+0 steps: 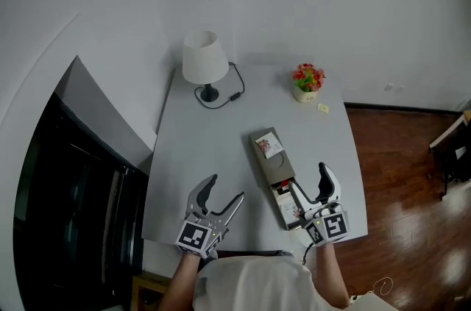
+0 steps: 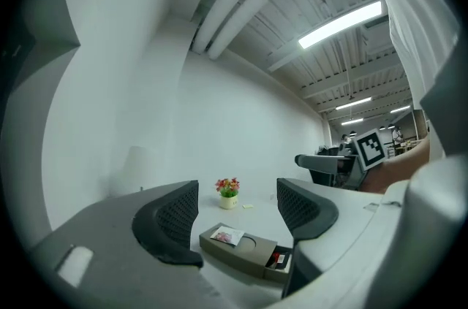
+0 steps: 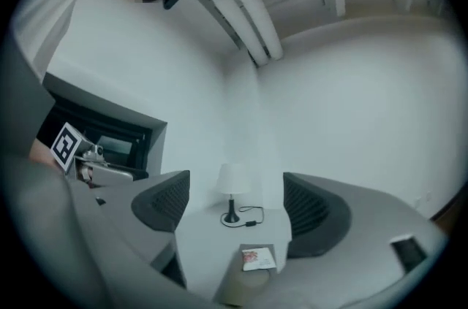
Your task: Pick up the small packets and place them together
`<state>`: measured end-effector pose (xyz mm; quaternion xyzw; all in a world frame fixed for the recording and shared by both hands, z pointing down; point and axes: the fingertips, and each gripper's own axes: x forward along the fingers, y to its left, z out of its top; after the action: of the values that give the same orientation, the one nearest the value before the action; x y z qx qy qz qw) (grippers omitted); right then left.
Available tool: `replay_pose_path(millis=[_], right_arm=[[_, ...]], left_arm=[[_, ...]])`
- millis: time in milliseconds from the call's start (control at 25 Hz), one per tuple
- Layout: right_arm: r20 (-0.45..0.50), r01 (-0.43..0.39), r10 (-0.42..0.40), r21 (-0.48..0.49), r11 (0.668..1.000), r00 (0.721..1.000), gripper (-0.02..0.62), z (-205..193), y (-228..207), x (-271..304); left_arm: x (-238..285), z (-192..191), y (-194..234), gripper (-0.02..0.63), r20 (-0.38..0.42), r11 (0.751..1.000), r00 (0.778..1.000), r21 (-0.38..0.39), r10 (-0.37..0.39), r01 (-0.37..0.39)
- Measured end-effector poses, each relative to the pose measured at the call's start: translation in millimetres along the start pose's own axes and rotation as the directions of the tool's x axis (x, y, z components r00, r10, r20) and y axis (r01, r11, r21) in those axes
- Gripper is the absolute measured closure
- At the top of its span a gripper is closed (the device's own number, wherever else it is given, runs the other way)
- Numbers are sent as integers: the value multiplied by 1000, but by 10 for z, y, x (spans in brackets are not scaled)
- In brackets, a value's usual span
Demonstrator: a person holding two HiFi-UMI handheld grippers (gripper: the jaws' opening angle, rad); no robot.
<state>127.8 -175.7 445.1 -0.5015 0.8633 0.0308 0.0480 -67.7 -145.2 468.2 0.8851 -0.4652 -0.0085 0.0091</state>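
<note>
Jaws apart and empty on my left hand-held gripper (image 1: 227, 187) and right hand-held gripper (image 1: 309, 180), near the box (image 1: 274, 164) bearing one packet (image 1: 268, 147).

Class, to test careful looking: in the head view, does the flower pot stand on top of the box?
No, the flower pot stands on the table near its far edge, well apart from the box.

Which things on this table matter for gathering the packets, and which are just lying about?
Job: packet on the box lid; packets in the open drawer; drawer box.
Lying about: table lamp; potted flowers; small yellow scrap, unclear what it is.
</note>
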Motion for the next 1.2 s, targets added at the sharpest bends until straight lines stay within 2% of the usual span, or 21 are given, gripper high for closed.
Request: replay_pose_path(millis=[120, 200, 320, 400, 560, 640, 680, 720, 760, 800, 920, 1040, 1120, 1200], right_arm=[[-28, 53, -56, -88, 995, 998, 184, 0, 152, -236], [-42, 46, -49, -81, 996, 998, 189, -36, 249, -322], [-64, 38, -39, -20, 999, 997, 201, -114, 275, -421], [-86, 4, -4, 4, 1000, 996, 221, -152, 283, -462], [-150, -72, 64, -50, 996, 987, 222, -244, 218, -539], [-210, -144, 123, -87, 986, 970, 222, -352, 186, -580], [-261, -194, 159, -112, 975, 952, 222, -450, 183, -599], [-327, -249, 194, -138, 959, 925, 222, -581, 187, -617], [-404, -313, 228, -159, 936, 886, 222, -747, 199, -639], [-484, -386, 264, -171, 907, 835, 222, -943, 212, -668], [-691, -596, 342, -159, 787, 637, 222, -1568, 228, -807], [-838, -755, 341, -122, 644, 427, 222, -2115, 206, -963], [-901, -825, 306, -93, 557, 308, 222, -2411, 184, -1036], [-942, -866, 263, -54, 498, 210, 222, -2652, 150, -1080]], left_arm=[[-59, 52, -30, 284, 21, 1000, 1000, 12, 21, -21], [-75, 59, -53, 284, 16, 1000, 1000, 20, 24, -24], [-46, -16, -127, 290, -32, 999, 999, 36, -2, 3], [-33, -16, -157, 290, -29, 999, 999, 32, -14, 15], [-24, 27, -153, 282, 12, 1000, 1000, -15, -13, 13], [-17, 5, -168, 282, 7, 1000, 1000, -16, -19, 19], [-19, -12, -182, 282, 1, 1000, 1000, -15, -24, 24], [-22, -31, -197, 282, -6, 999, 1000, -15, -31, 31], [-27, -52, -213, 282, -15, 999, 999, -17, -36, 36], [-33, -79, -231, 282, -25, 999, 999, -20, -40, 39], [-51, -150, -303, 282, -48, 998, 997, -21, -52, 51], [-83, -180, -371, 281, -61, 998, 996, -17, -66, 65], [-118, -203, -394, 282, -71, 998, 995, -20, -67, 65], [-153, -221, -396, 282, -76, 998, 996, -26, -56, 54]])
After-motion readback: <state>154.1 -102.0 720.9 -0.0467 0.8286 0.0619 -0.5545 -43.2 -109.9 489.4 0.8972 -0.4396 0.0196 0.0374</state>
